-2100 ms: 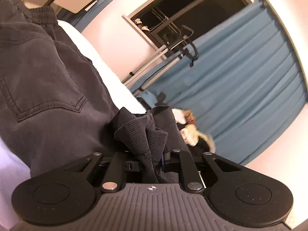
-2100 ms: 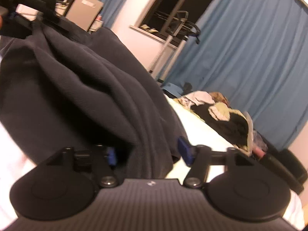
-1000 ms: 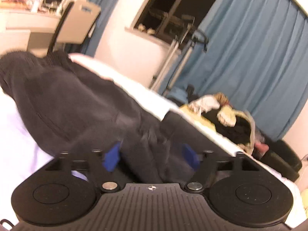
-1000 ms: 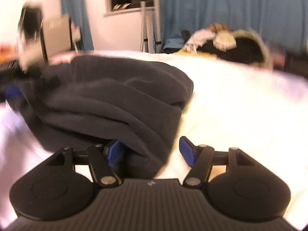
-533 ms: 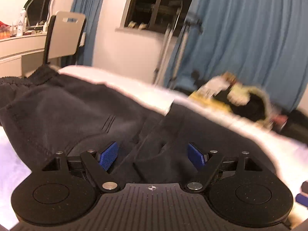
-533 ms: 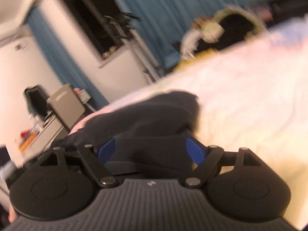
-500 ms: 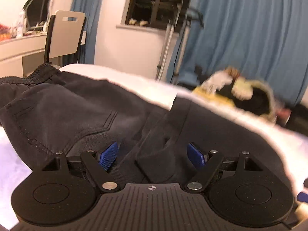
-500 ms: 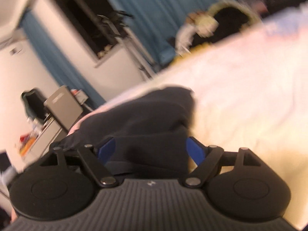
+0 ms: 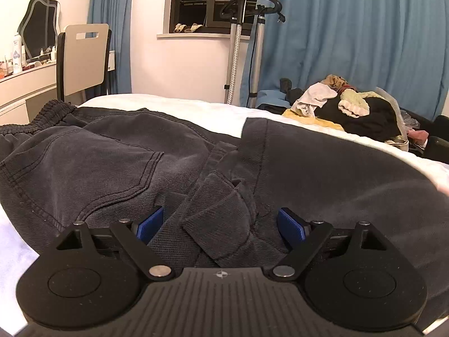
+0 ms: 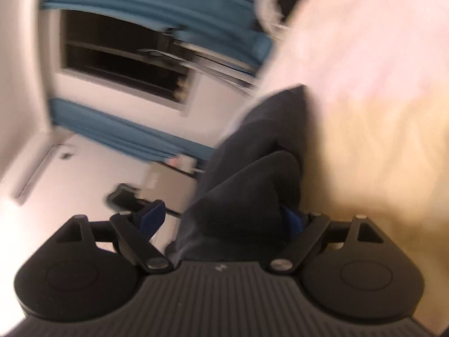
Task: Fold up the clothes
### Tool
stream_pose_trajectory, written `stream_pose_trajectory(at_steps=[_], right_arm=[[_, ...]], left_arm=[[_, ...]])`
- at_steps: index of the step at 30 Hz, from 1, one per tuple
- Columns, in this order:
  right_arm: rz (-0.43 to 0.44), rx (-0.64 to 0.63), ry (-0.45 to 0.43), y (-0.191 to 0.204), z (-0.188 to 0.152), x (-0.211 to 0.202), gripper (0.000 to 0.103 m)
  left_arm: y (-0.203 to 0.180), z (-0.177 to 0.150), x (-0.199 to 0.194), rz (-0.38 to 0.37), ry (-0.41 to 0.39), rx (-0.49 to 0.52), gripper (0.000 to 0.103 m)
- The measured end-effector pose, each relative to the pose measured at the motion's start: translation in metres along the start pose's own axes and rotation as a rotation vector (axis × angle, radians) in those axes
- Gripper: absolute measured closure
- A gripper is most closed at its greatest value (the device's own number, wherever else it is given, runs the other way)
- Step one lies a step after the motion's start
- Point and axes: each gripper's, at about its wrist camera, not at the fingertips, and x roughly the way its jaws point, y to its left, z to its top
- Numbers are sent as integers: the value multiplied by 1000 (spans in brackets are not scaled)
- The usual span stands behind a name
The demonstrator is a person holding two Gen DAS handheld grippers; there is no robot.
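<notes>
Dark grey trousers (image 9: 112, 163) lie folded over on the white bed (image 9: 174, 104), waistband at the far left, a back pocket facing up. My left gripper (image 9: 221, 224) is open, its blue pads wide apart, with a bunched fold of the trousers lying loosely between them. In the blurred, tilted right wrist view, my right gripper (image 10: 224, 219) is open around a fold of the trousers (image 10: 258, 168), which rests against the right pad.
A pile of mixed clothes (image 9: 350, 109) sits at the bed's far right. A chair (image 9: 84, 56) and a dressing table (image 9: 25, 78) stand at the left. A garment steamer pole (image 9: 238, 42) stands by the blue curtains (image 9: 364, 28).
My left gripper let go of the trousers and opened; the trousers now lie flat on the bed. My right gripper has swung and rolled sharply, still open around the fabric.
</notes>
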Motion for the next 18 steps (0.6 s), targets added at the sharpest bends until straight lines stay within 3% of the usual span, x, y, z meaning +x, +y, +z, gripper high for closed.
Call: stream_pose_trajectory(at_steps=[3,5,8,13,18], right_arm=[[-75,-35,30,-7,0,14,25],[-104,-64,0,4,1,18,47],[-201,-211,-51,36,0,14,72],[-179,-356,-100,91,3,-10,78],[-183,-370,-120,124,20,-52,79]], left_arm=[[-3,-2,-1,7,-4,18,14],[-5,-2,-3,3,-12,21,13],[-5,-4,-5,-10,-20,25,13],[-17,0,-19,-18,-2,78,13],[-35,9,-48,-109,3,60,12]])
